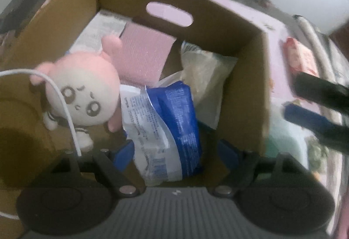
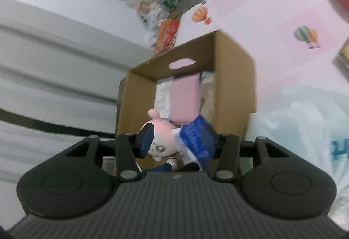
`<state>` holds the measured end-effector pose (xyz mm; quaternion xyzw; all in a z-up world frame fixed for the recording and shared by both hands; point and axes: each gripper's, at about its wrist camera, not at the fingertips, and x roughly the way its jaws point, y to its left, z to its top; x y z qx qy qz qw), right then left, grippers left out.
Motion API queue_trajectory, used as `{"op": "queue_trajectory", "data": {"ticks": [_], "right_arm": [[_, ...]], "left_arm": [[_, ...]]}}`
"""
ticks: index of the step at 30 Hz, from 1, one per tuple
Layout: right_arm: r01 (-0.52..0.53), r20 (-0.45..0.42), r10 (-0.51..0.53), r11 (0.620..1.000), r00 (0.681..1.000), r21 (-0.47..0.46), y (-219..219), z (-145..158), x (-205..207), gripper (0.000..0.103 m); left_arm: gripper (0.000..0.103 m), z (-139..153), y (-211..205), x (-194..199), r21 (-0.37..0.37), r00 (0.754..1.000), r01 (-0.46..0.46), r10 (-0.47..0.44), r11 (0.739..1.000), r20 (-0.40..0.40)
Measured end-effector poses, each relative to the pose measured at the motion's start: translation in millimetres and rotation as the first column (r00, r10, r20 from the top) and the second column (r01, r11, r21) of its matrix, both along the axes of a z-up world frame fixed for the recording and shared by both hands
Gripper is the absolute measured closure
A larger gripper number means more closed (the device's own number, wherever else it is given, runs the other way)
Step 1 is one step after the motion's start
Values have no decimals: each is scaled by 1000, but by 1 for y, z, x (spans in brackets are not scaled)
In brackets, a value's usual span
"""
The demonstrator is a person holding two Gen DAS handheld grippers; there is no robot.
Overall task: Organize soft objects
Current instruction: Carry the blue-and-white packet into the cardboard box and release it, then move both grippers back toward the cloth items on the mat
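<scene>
Inside the open brown cardboard box (image 1: 65, 21), a round pink-and-cream plush toy (image 1: 85, 95) lies at the left, touching a crinkled blue-and-white plastic packet (image 1: 165, 130) at the middle, with a pale clear bag (image 1: 205, 77) behind. The left gripper (image 1: 176, 151) hangs spread wide around the packet, pads apart from it. The right gripper (image 2: 178, 143) is partly parted, gripping nothing.

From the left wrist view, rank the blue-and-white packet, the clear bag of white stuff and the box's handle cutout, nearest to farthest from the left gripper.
1. Blue-and-white packet: right between the left gripper's open jaws, in the cardboard box.
2. Clear bag: just behind the packet, toward the right wall.
3. Handle cutout: in the far wall, top centre.
</scene>
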<state>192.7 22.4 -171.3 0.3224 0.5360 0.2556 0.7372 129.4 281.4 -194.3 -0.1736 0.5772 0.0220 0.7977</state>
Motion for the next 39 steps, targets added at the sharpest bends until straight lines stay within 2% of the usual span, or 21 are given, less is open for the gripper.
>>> {"op": "queue_trajectory", "data": {"ticks": [3,7,13,24,29,33,36,39], "right_arm": [[30,-9,-30,1000,1000,-4,-13,-5,-3,53],[53,-29,-53,999,998,-2,-24,-16,-9,52],[73,-51,-73,997,996,1,-34,-26,-14,52],[77,-60,-76,997,995,4,-52,-32,-14,51],[80,-49,-79,997,996,7,-64,-32,-15,51],[98,-17,-98,994,995,54,-83,-27,-19,44],[117,6,-119,987,993,110,-106,-20,-25,37],[149,33,-154,982,988,114,-136,-11,-32,33]], "left_arm": [[19,-14,-2,6,1,999,-20,20,1000,-32],[24,-24,-7,7,69,998,22,-18,997,-58],[23,-19,-8,-2,198,994,71,-53,978,-92],[22,-12,2,-18,290,995,44,-17,956,-93],[22,-3,-6,-23,363,996,45,-14,931,-89],[23,13,-14,-28,425,998,38,-12,904,-63],[23,31,-21,-32,426,1000,7,3,905,-23],[23,54,-31,-35,407,1000,-23,12,913,29]]}}
